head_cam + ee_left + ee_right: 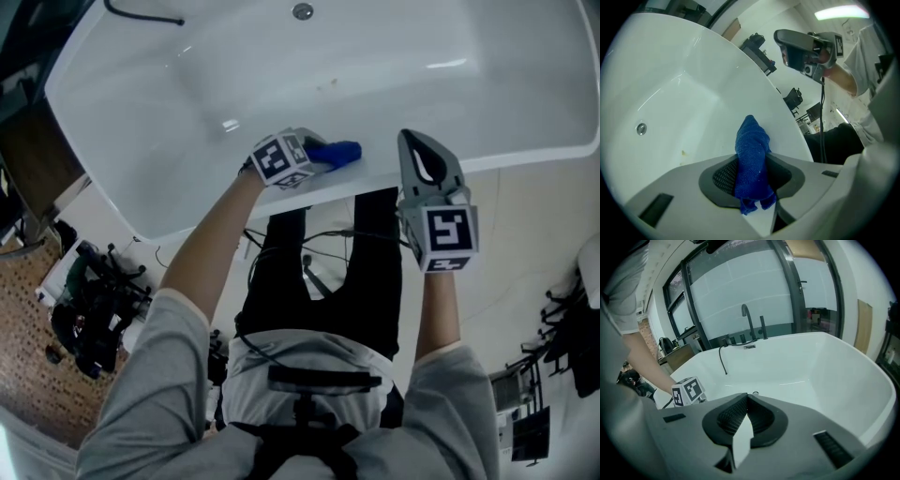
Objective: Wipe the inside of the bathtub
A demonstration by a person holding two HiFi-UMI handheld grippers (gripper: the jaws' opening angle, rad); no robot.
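Observation:
The white bathtub (525, 94) fills the top of the head view. My left gripper (317, 155) is at the tub's near rim, shut on a blue cloth (336, 152) that sticks out past its jaws over the inner wall. In the left gripper view the blue cloth (752, 157) stands bunched between the two pads, with the tub wall (670, 70) behind it. My right gripper (414, 141) hovers over the same rim, to the right of the cloth and apart from it. In the right gripper view my right gripper (746, 398) has its jaws shut with nothing between them.
A drain (302, 11) sits in the far tub floor, with a small brownish mark (328, 84) nearer. A tall faucet (749, 319) and a black hose (723, 359) are at the far end below big windows. Cables and dark equipment (94, 309) lie on the floor by my legs.

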